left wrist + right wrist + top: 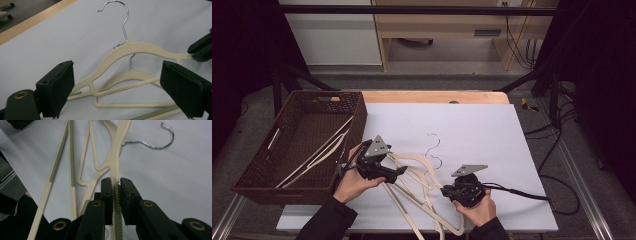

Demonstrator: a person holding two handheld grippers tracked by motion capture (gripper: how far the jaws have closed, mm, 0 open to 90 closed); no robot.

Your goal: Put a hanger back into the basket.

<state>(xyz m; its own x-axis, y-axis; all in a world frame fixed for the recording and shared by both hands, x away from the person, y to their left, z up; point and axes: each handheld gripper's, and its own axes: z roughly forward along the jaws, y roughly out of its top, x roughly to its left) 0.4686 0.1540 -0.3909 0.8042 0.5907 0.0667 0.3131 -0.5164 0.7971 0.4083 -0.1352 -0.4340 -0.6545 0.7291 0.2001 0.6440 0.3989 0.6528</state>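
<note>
Overhead arrangement: a desk covered by a white sheet, with a dark woven basket at its left edge holding cream hangers that lie diagonally inside it. A loose pile of cream plastic hangers with metal hooks lies on the sheet between the two hands.

Left tool: held in the person's left hand just beside the basket's near right corner, pointing toward the pile. In the left gripper view its jaws stand wide apart, gripping nothing; between them appear two stacked hangers, the upper hanger with its chrome hook pointing away, and a lower hanger partly beneath it.

Right tool: held in the right hand near the desk's front edge. In the right gripper view its jaws are closed on one arm of a hanger, the ribbed strip of that arm running down between the pads. The far end of the same tool shows at the right edge of the left gripper view, touching the upper hanger's arm
</note>
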